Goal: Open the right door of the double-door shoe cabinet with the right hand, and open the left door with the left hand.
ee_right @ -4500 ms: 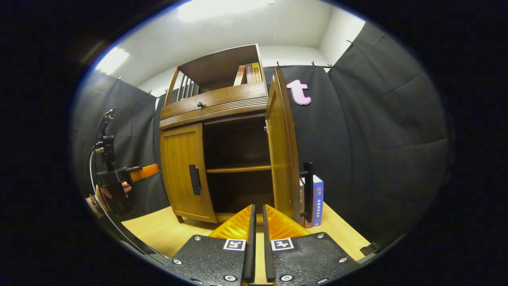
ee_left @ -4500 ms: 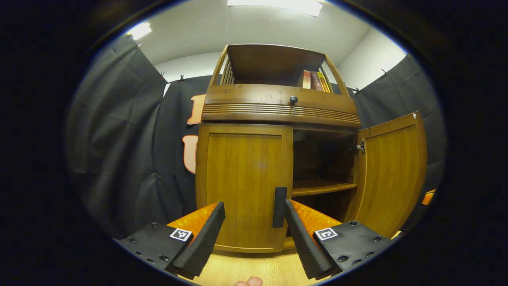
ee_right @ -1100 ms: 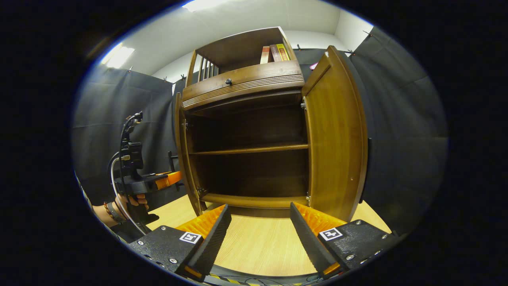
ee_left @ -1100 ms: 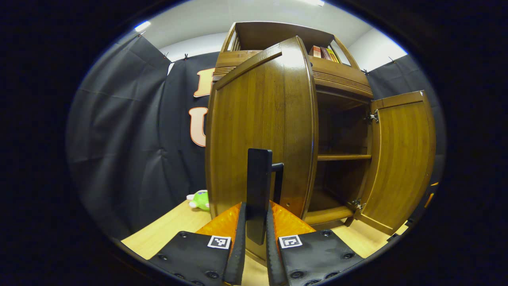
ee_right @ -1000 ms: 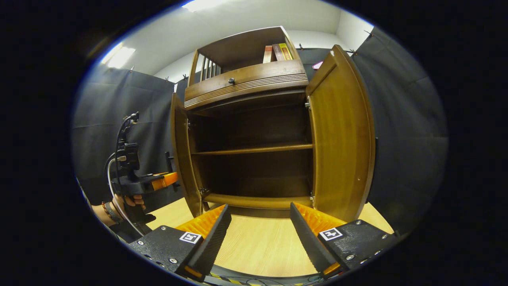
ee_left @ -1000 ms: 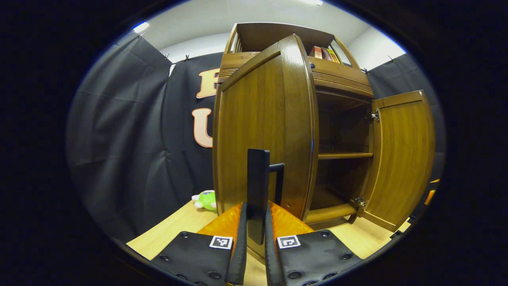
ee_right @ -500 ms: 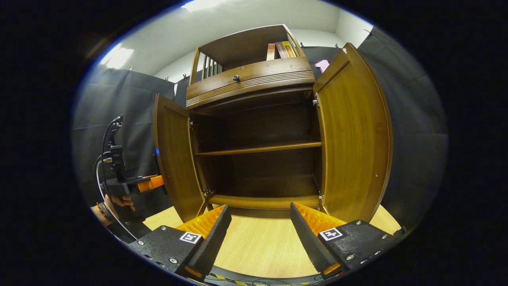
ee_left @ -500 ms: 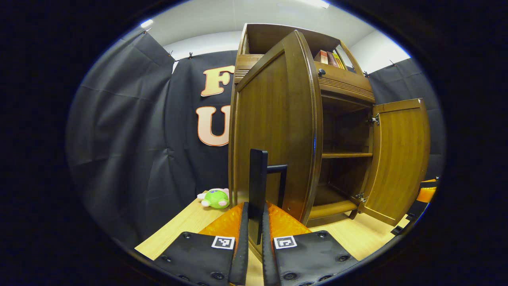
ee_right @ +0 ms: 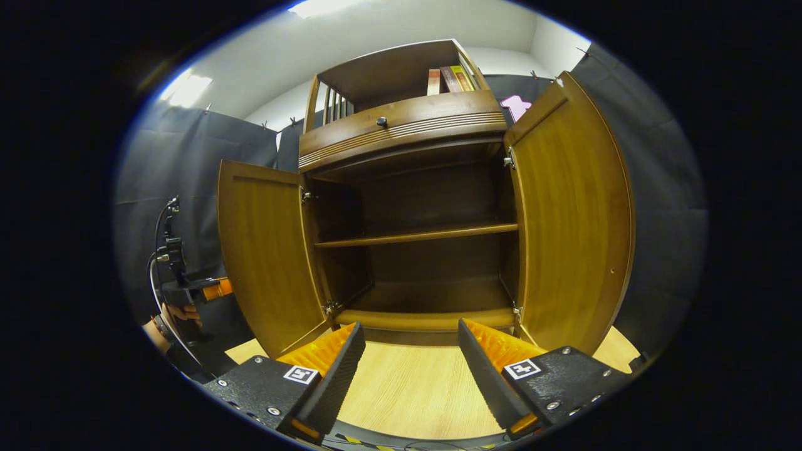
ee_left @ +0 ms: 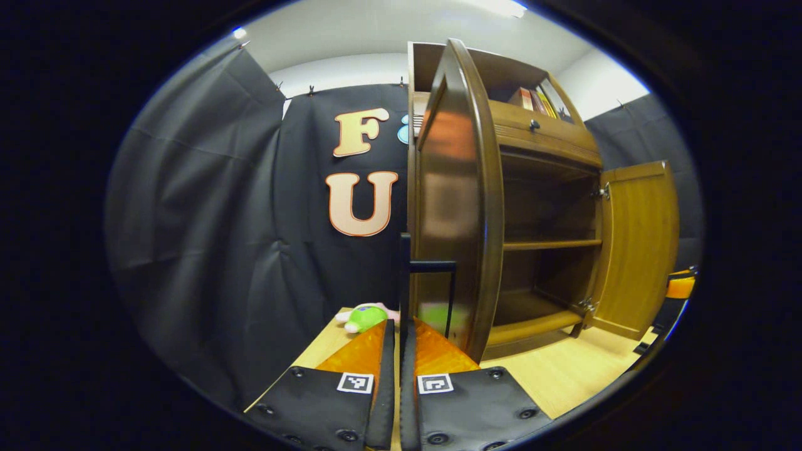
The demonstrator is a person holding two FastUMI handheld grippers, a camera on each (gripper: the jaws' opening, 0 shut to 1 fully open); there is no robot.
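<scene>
The wooden shoe cabinet [ee_right: 401, 128] stands with both doors swung out. In the right gripper view the left door [ee_right: 263, 250] and the right door [ee_right: 573, 219] flank the dark inside with its shelf [ee_right: 416, 236]. My right gripper [ee_right: 410, 351] is open in front of the cabinet's base and touches nothing. In the left gripper view the left door [ee_left: 460, 200] shows nearly edge-on. My left gripper [ee_left: 398, 332] is shut on its black handle [ee_left: 405, 275]. The right door [ee_left: 639, 244] stands open farther off. The left gripper [ee_right: 200, 289] also shows at the far left, held by a hand [ee_right: 178, 313].
A green plush toy [ee_left: 366, 316] lies on the light wood floor [ee_right: 407, 388] left of the cabinet. Books [ee_right: 448, 78] stand in the top compartment above a drawer with a round knob [ee_right: 381, 121]. Black cloth walls close in on both sides.
The left door has swung steadily wider with my left gripper shut on its handle. My right gripper has stayed open, off the right door.
</scene>
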